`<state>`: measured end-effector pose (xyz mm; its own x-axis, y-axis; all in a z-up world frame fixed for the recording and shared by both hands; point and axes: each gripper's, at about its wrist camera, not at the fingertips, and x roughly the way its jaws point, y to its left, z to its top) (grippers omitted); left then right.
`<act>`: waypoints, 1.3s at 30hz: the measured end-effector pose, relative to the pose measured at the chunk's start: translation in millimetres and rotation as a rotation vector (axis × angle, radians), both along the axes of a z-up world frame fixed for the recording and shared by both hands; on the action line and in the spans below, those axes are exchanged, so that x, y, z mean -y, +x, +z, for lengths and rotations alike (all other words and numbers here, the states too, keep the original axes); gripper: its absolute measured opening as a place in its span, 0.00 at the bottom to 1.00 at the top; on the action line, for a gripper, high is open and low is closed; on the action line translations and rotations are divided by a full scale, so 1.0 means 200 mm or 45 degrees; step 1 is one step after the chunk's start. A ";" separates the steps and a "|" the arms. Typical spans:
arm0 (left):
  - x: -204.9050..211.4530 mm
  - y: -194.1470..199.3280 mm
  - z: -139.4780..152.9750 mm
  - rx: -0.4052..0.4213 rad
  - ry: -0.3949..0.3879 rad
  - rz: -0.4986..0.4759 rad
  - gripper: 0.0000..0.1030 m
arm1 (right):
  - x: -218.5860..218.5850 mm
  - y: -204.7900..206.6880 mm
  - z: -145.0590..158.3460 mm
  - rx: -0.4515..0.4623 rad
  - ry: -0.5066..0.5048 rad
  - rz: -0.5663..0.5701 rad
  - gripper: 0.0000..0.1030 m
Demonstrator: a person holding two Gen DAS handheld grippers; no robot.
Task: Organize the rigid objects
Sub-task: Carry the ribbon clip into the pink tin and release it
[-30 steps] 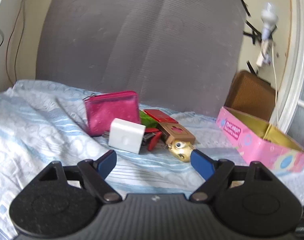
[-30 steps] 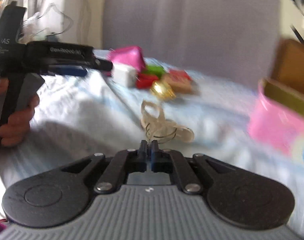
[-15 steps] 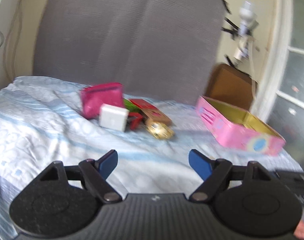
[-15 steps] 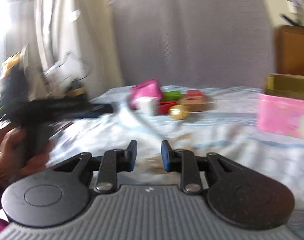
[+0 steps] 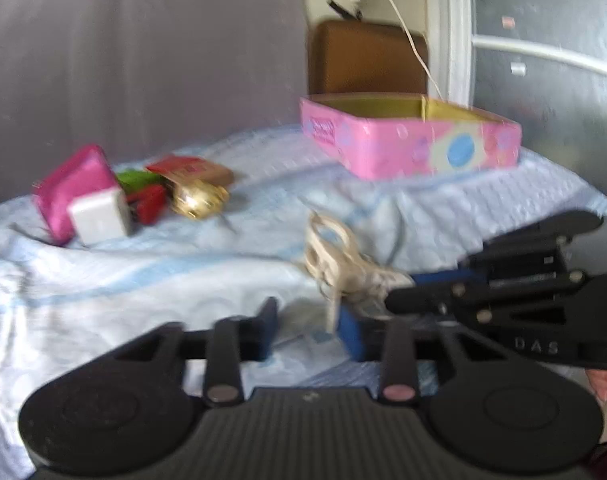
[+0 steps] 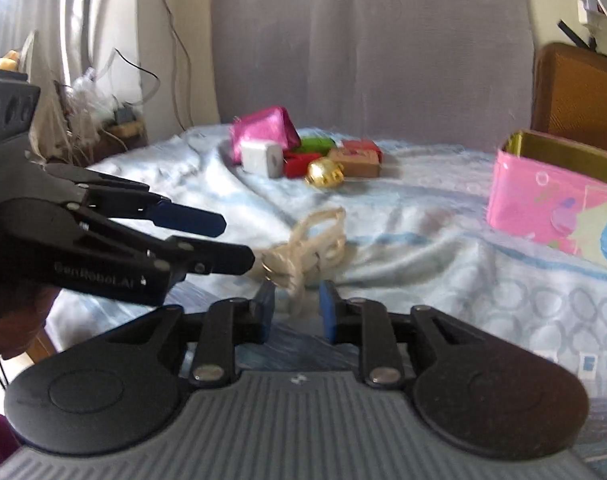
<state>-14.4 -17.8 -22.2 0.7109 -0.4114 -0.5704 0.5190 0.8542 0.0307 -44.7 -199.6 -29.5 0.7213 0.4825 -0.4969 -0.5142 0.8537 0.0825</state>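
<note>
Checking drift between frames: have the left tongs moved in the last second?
Yes. In the left wrist view the pink tin has slid from the right edge toward centre, so the left tongs swung right, toward the cream keyring.

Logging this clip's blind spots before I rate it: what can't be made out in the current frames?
- Pink tin contents: both views, near wall hides the inside.
- Cream looped item: blurred; whether the right gripper touches it is unclear.
- Left gripper: motion blur softens its fingertips.
- Pile behind the white cube: small, overlapping, labels unreadable.
</note>
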 end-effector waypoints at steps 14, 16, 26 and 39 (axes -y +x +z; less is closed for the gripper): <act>0.53 0.22 0.35 0.334 0.026 -0.199 0.07 | 0.30 0.07 0.23 0.380 -0.036 -0.342 0.06; 0.66 0.30 0.39 0.345 0.019 -0.225 0.07 | 0.38 0.13 0.27 0.448 -0.076 -0.413 0.06; 1.14 0.66 0.37 0.234 -0.007 -0.251 0.04 | 0.83 0.46 0.26 0.410 -0.061 -0.634 0.05; 1.13 0.69 0.32 0.167 -0.038 -0.060 0.82 | 1.14 0.67 0.22 0.205 0.137 -0.967 0.45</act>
<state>123.5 -243.5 42.0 0.7580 -0.4615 -0.4609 0.5518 0.8305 0.0760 88.9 -428.1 14.4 0.9323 -0.1322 -0.3367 0.1946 0.9679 0.1589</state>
